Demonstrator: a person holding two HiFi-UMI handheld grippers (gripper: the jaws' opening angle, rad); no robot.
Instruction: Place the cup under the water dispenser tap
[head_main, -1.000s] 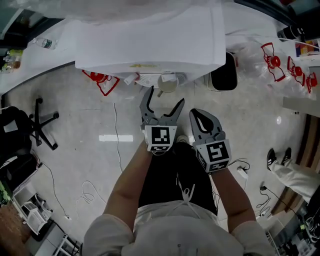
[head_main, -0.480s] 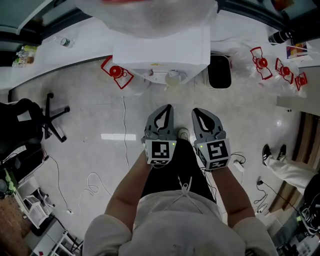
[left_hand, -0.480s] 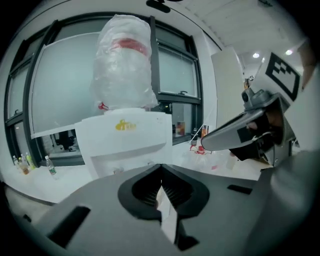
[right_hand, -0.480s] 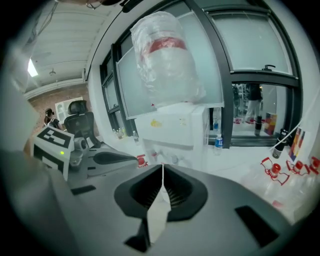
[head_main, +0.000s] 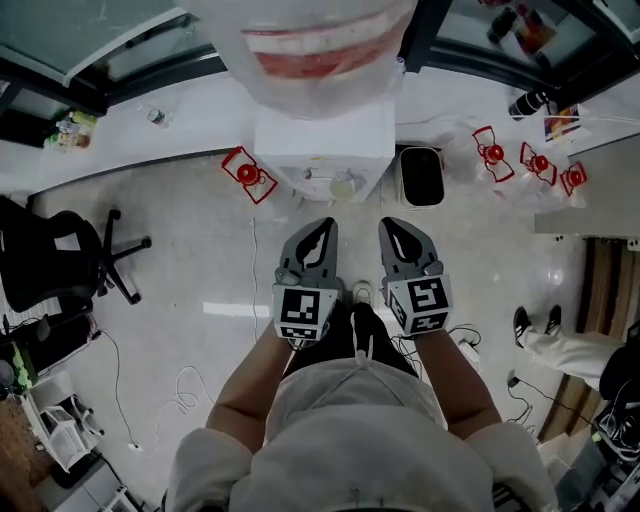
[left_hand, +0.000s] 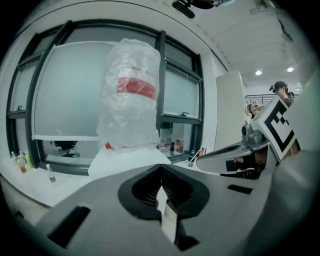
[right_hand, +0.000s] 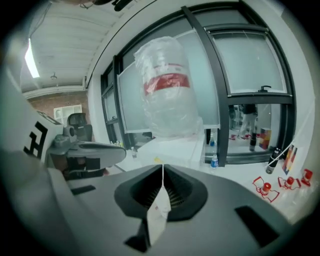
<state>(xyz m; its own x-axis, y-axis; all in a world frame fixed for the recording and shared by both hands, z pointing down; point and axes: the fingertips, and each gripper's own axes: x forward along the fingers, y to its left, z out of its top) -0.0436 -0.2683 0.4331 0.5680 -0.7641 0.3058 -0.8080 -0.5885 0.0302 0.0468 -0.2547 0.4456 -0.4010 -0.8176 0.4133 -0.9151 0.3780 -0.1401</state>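
The white water dispenser (head_main: 322, 138) stands at the top middle of the head view, with a plastic-wrapped bottle (head_main: 318, 45) on it. A small pale cup (head_main: 345, 186) sits at its front under the taps. My left gripper (head_main: 324, 224) is shut and empty, held apart from the cup on the near side. Beside it my right gripper (head_main: 392, 222) is also shut and empty. In the left gripper view the jaws (left_hand: 161, 168) meet below the wrapped bottle (left_hand: 131, 95). The right gripper view shows shut jaws (right_hand: 162, 168) and the bottle (right_hand: 167, 90); the cup is hidden in both.
Red-and-white items (head_main: 247, 172) lie on the floor left of the dispenser, and more of them (head_main: 528, 160) at the right. A dark bin (head_main: 421, 176) stands right of it. An office chair (head_main: 62, 258) and cables are at the left, another person's legs (head_main: 556, 346) at the right.
The left gripper's jaws went from open near the cup to shut. Both grippers rose and drew back from the dispenser; the cup stayed under the taps.
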